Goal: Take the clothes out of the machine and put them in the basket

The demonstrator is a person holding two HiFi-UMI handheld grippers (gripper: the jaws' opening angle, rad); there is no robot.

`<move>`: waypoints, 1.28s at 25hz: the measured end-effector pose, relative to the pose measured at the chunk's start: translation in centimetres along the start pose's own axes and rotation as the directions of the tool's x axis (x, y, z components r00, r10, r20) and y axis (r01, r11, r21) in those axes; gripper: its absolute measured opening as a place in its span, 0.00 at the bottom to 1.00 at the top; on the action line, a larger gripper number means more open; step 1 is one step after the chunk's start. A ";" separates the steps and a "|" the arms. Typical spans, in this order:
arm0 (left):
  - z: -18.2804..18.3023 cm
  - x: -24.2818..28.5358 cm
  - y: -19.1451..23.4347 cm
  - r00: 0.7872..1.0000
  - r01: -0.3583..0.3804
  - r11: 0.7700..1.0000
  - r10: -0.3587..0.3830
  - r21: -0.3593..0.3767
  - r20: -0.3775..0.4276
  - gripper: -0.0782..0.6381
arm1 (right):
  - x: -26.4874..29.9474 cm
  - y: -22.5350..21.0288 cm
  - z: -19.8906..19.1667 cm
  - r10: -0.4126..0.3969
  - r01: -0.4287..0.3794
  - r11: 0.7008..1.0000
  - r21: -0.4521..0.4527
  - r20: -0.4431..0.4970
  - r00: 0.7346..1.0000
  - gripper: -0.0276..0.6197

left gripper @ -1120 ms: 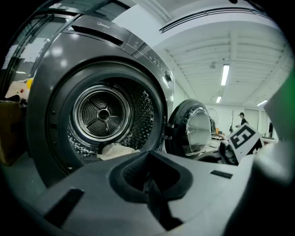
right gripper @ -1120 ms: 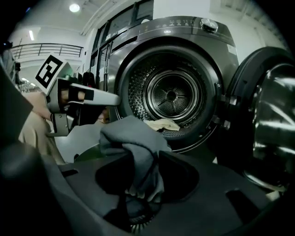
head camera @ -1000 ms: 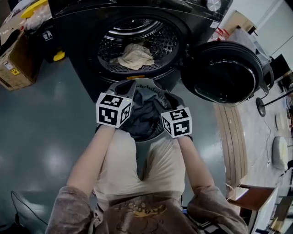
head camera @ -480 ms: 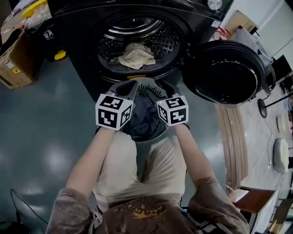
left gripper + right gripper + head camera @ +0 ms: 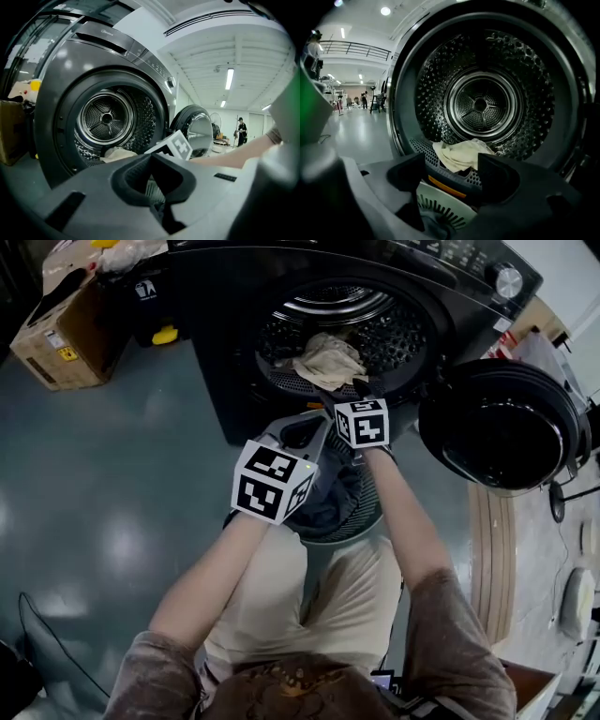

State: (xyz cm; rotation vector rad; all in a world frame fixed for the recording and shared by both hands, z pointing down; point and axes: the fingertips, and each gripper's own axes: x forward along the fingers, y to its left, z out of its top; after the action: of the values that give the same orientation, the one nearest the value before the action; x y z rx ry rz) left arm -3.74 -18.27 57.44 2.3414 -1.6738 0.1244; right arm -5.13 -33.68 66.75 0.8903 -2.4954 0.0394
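at the drum [image 5: 480, 105] mouth: right arm stretched forward, right gripper [image 5: 452, 171] jaws just opening, spread, empty, facing cloth [image 5: 461, 153]; left gripper [image 5: 150, 157] pressed together, empty, above basket [image 5: 361, 493].

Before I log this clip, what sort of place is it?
Probably a lab or test hall, not a home laundry: the machine stands on a bare grey floor beside a cardboard box, and strip lights, a railing and tripods show beyond.

Crumpled cream garment [image 5: 328, 362] at front of open drum [image 5: 403, 334], dark clothes [image 5: 330, 498], perhaps several, in slatted basket [image 5: 367, 512]
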 end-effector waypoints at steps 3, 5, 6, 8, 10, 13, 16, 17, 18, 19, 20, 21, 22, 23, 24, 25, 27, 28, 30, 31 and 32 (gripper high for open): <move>0.2 -0.3 0.0 1.000 0.000 1.000 0.000 -0.004 0.004 0.12 | 2.6 -0.5 -0.5 -0.022 0.021 0.999 -0.024 -0.040 0.999 0.59; 0.3 -0.5 0.2 1.000 -0.004 1.000 0.004 -0.008 0.005 0.12 | 4.0 -1.1 -0.7 -0.035 0.032 0.999 -0.042 -0.064 0.997 0.59; 0.4 -0.6 0.3 1.000 -0.006 1.000 0.006 -0.012 0.005 0.12 | 4.5 -1.5 -0.9 -0.045 0.041 0.998 -0.052 -0.078 0.996 0.59; 0.3 -0.9 0.6 1.000 -0.005 1.000 0.006 -0.022 0.004 0.12 | 5.1 -2.3 -1.3 -0.076 0.070 0.995 -0.068 -0.101 0.992 0.58; 0.3 -1.1 0.8 1.000 -0.003 1.000 0.003 -0.026 0.005 0.12 | 5.0 -2.8 -1.3 -0.107 0.101 0.993 -0.067 -0.100 0.989 0.46; 0.3 -1.2 1.0 1.000 -0.001 1.000 0.002 -0.027 0.007 0.12 | 4.0 -3.1 -0.9 -0.130 0.126 0.991 -0.049 -0.074 0.989 0.26; 0.3 -1.2 1.1 1.000 0.002 1.000 -0.002 -0.026 0.009 0.12 | 2.0 -3.2 -1.0 -0.132 0.130 0.991 -0.039 -0.053 0.990 0.17; 0.2 -1.1 1.2 1.000 0.003 1.000 -0.003 -0.028 0.009 0.12 | 1.1 -3.0 -1.0 -0.129 0.127 0.991 -0.033 -0.047 0.991 0.16; 0.2 -1.1 1.2 1.000 0.005 0.999 -0.005 -0.031 0.009 0.12 | 0.0 -2.8 -1.1 -0.123 0.122 0.992 -0.029 -0.042 0.992 0.15; 0.1 -0.9 1.3 1.000 0.007 0.999 -0.006 -0.034 0.007 0.12 | -1.1 -2.6 -1.1 -0.116 0.115 0.993 -0.026 -0.037 0.993 0.15; 0.0 -0.7 1.3 1.000 0.008 0.999 -0.008 -0.033 0.004 0.12 | -2.1 -2.2 -1.1 -0.108 0.108 0.994 -0.024 -0.032 0.994 0.15; -0.1 -0.5 1.3 1.000 0.010 0.999 -0.010 -0.031 0.000 0.12 | -3.1 -1.8 -1.1 -0.099 0.099 0.995 -0.023 -0.029 0.995 0.14; -0.2 -0.4 1.3 1.000 0.012 1.000 -0.012 -0.027 -0.005 0.12 | -4.0 -1.3 -1.2 -0.089 0.088 0.996 -0.022 -0.028 0.996 0.14; -0.4 -0.2 1.2 1.000 0.014 1.000 -0.014 -0.024 -0.008 0.12 | -5.0 -0.9 -1.3 -0.078 0.078 0.997 -0.021 -0.028 0.997 0.14; -0.4 -0.1 1.2 1.000 0.015 1.000 -0.016 -0.021 -0.010 0.12 | -6.1 -0.5 -1.4 -0.068 0.067 0.998 -0.021 -0.028 0.997 0.14; -0.4 0.1 1.2 1.000 0.016 1.000 -0.017 -0.018 -0.009 0.12 | -7.1 -0.1 -1.4 -0.058 0.057 0.998 -0.021 -0.026 0.998 0.14; -0.3 0.3 1.1 1.000 0.017 1.000 -0.017 -0.008 -0.006 0.12 | -9.3 0.7 -1.3 -0.040 0.040 0.999 -0.014 -0.016 0.999 0.14; -0.2 0.4 1.0 1.000 0.017 1.000 -0.017 -0.004 -0.004 0.12 | -10.4 1.0 -1.3 -0.033 0.033 0.999 -0.004 -0.008 0.999 0.14; -0.2 0.8 0.9 1.000 0.016 1.000 -0.016 -0.003 -0.005 0.12 | -12.8 1.7 -1.4 -0.023 0.023 1.000 0.014 0.011 1.000 0.13; -0.3 0.9 0.9 1.000 0.015 1.000 -0.015 -0.004 -0.006 0.12 | -14.0 2.1 -1.4 -0.019 0.018 1.000 0.018 0.021 1.000 0.13; -0.4 1.0 0.9 1.000 0.014 1.000 -0.014 -0.004 -0.007 0.12 | -15.2 2.6 -1.5 -0.014 0.014 1.000 0.018 0.030 0.999 0.13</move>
State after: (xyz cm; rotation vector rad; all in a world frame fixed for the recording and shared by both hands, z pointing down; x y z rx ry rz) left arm -4.20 -19.34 58.14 2.3470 -1.6526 0.1261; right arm 4.17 -22.37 61.52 0.9219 -2.5202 0.0438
